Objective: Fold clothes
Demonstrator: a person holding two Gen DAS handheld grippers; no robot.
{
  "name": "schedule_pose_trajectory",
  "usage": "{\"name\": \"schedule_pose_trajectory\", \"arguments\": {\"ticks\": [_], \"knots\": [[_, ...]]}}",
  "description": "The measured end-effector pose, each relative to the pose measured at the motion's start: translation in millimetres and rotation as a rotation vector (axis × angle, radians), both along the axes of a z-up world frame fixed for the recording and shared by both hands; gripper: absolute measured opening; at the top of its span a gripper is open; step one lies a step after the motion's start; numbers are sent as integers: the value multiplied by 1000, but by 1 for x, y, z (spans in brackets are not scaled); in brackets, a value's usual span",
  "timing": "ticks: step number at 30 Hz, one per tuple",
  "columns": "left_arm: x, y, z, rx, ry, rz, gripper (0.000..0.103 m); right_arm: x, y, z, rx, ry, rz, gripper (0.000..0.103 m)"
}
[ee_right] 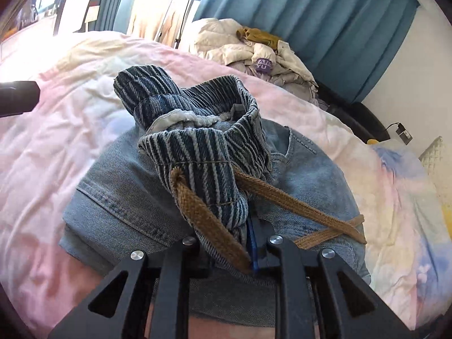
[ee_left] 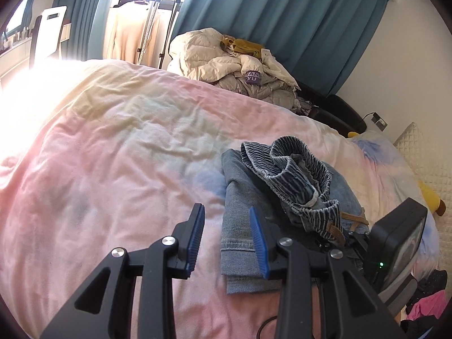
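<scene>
A folded light-blue denim garment (ee_left: 240, 226) (ee_right: 118, 206) lies on the pink tie-dye bedcover (ee_left: 113, 155). On top of it sits a crumpled dark striped denim piece (ee_left: 293, 166) (ee_right: 197, 147) with a brown drawstring (ee_right: 282, 197). My right gripper (ee_right: 234, 234) is shut on the near edge of the striped piece. The cloth and cord hide most of its fingers, and only a strip of blue pad shows. My left gripper (ee_left: 226, 212) hovers open just left of the stack, over the folded denim's near-left corner, with nothing between its blue pads (ee_left: 197, 240).
A heap of cream quilted clothes (ee_left: 226, 62) lies at the bed's far edge, before teal curtains (ee_left: 282, 14). A stand on poles (ee_left: 166, 14) and a white chair (ee_left: 48, 34) are at the back left. Pink clothing (ee_left: 426, 308) and a yellow plush toy (ee_left: 432, 200) are at the right.
</scene>
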State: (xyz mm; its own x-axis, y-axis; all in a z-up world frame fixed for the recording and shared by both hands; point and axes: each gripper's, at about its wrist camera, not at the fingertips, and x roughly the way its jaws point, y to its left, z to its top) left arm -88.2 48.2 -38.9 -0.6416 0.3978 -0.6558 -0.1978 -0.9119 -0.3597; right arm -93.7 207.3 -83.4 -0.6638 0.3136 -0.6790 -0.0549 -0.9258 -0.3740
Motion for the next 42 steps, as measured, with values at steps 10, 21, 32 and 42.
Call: {"name": "schedule_pose_trajectory", "arguments": {"ticks": [10, 21, 32, 42], "knots": [[-3, -4, -3, 1, -8, 9, 34, 20, 2, -8, -125, -87, 65, 64], [1, -11, 8, -23, 26, 28, 34, 81, -47, -14, -470, -110, 54, 73], [5, -15, 10, -16, 24, 36, 34, 79, -81, -65, -293, -103, 96, 90], [5, -19, 10, -6, 18, 43, 34, 90, -88, -63, -277, -81, 90, 90]]}}
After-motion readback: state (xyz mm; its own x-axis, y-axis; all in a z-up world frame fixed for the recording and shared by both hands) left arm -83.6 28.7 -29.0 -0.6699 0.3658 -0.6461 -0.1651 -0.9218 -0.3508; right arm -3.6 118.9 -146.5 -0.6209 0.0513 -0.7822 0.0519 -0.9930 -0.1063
